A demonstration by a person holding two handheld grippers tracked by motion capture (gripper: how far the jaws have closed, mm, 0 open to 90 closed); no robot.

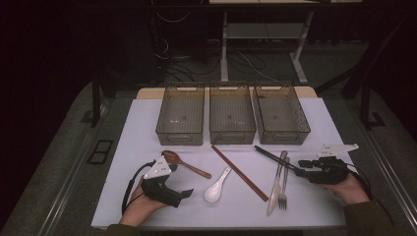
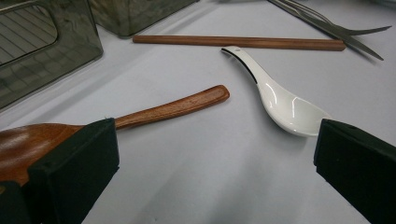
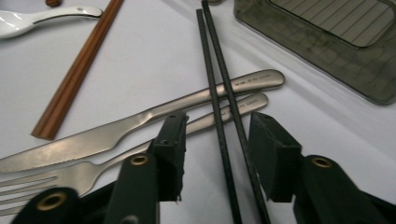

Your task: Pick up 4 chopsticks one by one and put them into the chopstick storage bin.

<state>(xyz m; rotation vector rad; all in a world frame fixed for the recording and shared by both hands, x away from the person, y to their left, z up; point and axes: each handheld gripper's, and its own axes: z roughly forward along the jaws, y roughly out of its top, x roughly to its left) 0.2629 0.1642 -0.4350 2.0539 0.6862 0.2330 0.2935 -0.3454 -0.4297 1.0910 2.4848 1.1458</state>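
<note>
Pair of thin black chopsticks (image 3: pixel 219 100), matte, straight, lying flat on the white worktop (image 1: pixel 147 128) w/ near ends between the open jaws of the right gripper (image 3: pixel 218 154), not pinched yet. Sticks sit close together, nearly parallel, crossing slightly approx. mid-length. They lie over the handles of the steel knife (image 3: pixel 140 126) & fork (image 3: pixel 116 161); far tips point toward the rightmost smoky plastic bin (image 1: pixel 281 114).
</note>
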